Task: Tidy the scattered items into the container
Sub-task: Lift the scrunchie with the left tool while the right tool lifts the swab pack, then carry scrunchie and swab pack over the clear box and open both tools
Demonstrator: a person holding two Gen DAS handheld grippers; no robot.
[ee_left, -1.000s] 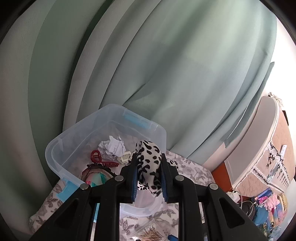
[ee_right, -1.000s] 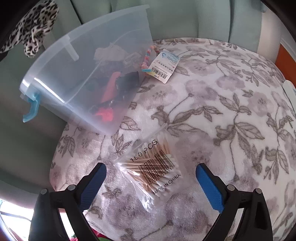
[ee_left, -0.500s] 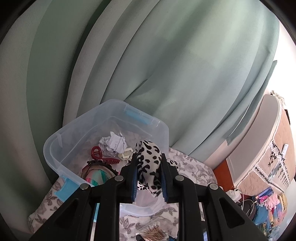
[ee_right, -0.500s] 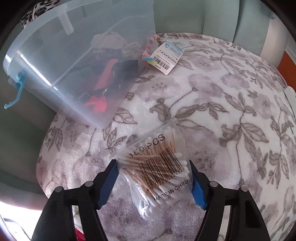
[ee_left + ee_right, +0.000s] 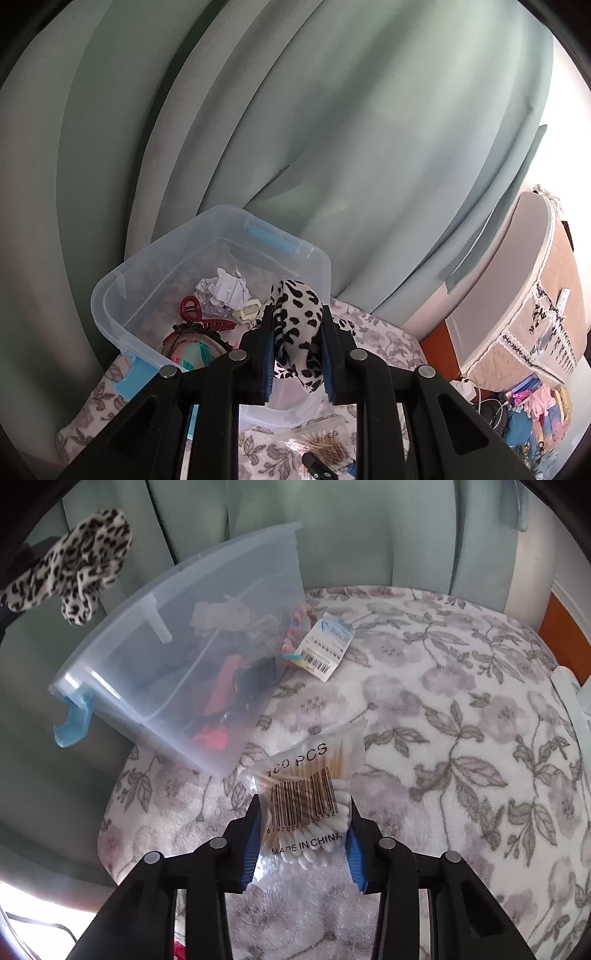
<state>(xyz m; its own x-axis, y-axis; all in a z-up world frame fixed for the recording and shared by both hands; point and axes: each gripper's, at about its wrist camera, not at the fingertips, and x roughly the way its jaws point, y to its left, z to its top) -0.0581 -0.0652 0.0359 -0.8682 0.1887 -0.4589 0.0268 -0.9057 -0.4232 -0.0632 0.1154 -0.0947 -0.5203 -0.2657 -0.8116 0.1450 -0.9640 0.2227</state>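
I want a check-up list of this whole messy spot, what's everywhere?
Surface: floral blanket, soft and bumpy.
Job's things: clear container holds crumpled paper, red hair claw. Tagged bracelet lies outside, beside it.
Clutter: bright heap at far right.
Grippers: left hand-held gripper shut on leopard cloth above the container; right hand-held gripper closing, pads on the cotton swab bag.
Cables: thin wires at far right.
Surroundings: green curtain.
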